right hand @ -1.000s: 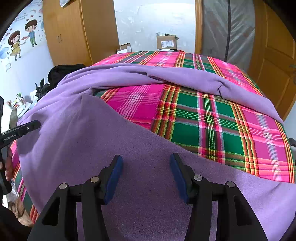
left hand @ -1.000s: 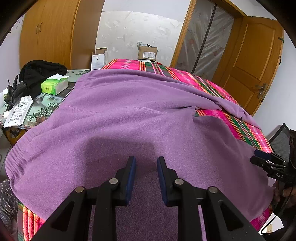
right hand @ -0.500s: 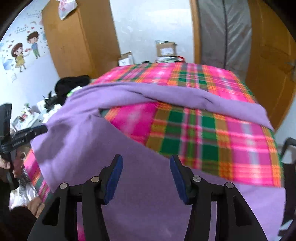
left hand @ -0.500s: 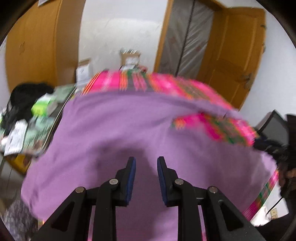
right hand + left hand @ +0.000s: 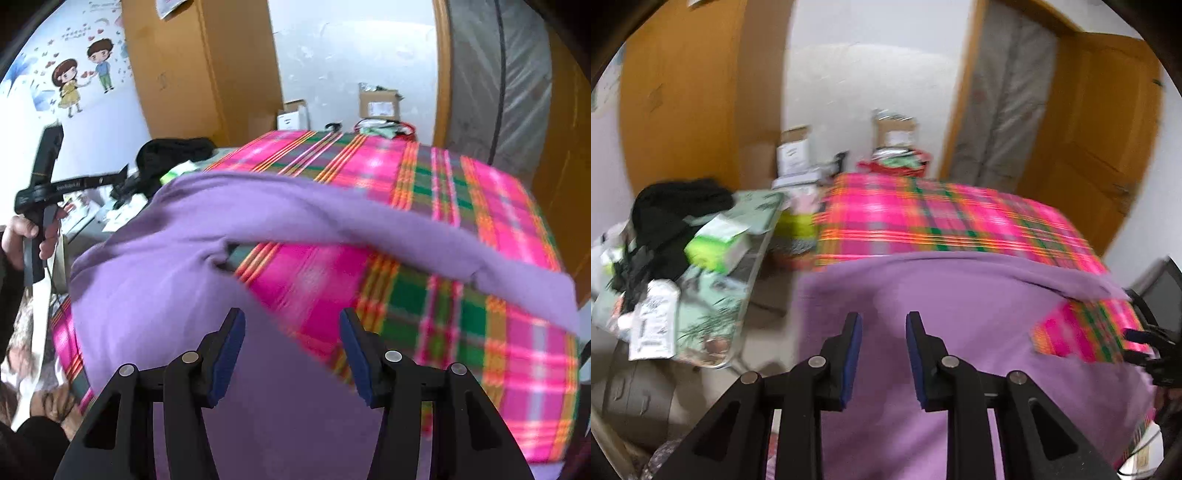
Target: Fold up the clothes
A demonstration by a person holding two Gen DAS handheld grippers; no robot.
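A purple fleece garment [image 5: 177, 266] lies spread over a bed dressed in a pink-and-green plaid cover [image 5: 461, 325], its broad body draped across the near end and one long part [image 5: 388, 229] — sleeve or leg, it is hard to tell — stretching out across the plaid towards the far side. The left claw [image 5: 882, 345] hangs above the purple cloth with its blue-padded fingers [image 5: 851, 354] a modest gap apart and nothing between them. The right claw [image 5: 291, 350] is spread noticeably wider, also empty, poised over the edge where fleece meets plaid. In the right wrist view the person's hand [image 5: 22, 236] is seen gripping the handle of the other tool at the bed's left side. Beside the bed stands a cluttered worktop [image 5: 713, 295] carrying a black heap of cloth [image 5: 672, 218], a green tissue pack [image 5: 718, 245] and a white packet [image 5: 653, 321]. Cardboard boxes [image 5: 380, 103] sit against the far wall — next to a wooden wardrobe [image 5: 207, 66] and an open door [image 5: 1097, 147]. Both views are blurred.
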